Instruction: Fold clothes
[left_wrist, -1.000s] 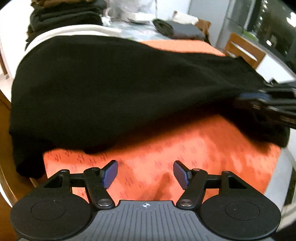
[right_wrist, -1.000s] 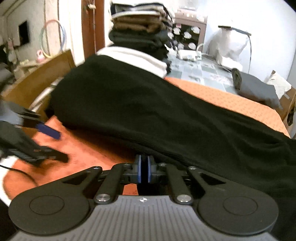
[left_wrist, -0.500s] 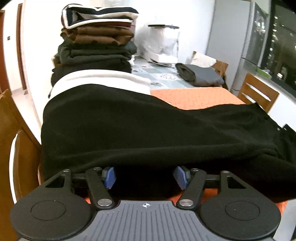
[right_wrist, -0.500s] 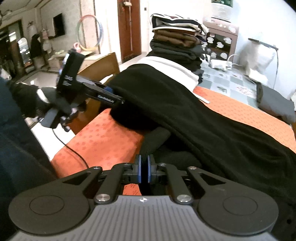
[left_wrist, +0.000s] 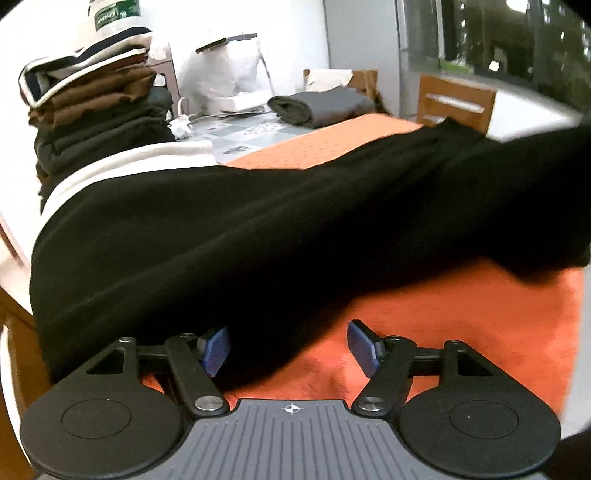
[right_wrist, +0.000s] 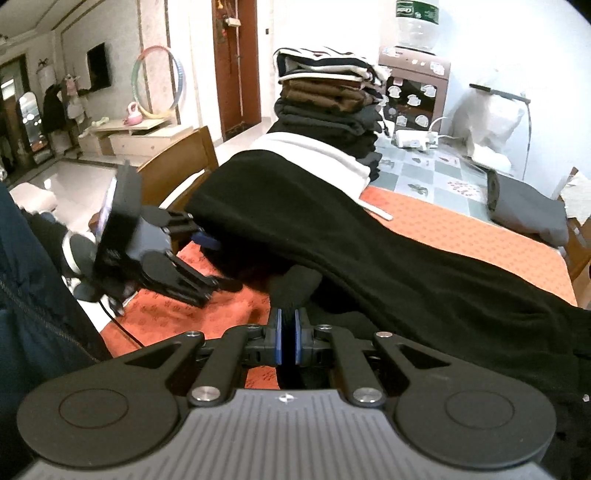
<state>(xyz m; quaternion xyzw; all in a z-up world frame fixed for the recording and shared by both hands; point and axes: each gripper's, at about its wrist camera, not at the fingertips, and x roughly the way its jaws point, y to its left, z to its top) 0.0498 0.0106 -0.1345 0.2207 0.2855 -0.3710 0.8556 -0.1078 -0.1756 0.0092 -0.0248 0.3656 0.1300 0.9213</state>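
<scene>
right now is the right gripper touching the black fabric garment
Touching. In the right wrist view, the right gripper has its jaws shut on a fold of the black fabric garment, with dark cloth pinched between the blue pads.

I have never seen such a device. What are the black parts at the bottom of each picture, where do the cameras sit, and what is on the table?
A person holds one hand-held gripper in each hand; each carries a camera that looks along its two fingers. In the left view, the left gripper has its jaws opening around the edge of a black garment, without pressing on it. In the right view, the right gripper is shut on that garment's black cloth. The garment lies across an orange tablecloth. Behind stands a stack of folded clothes.
</scene>
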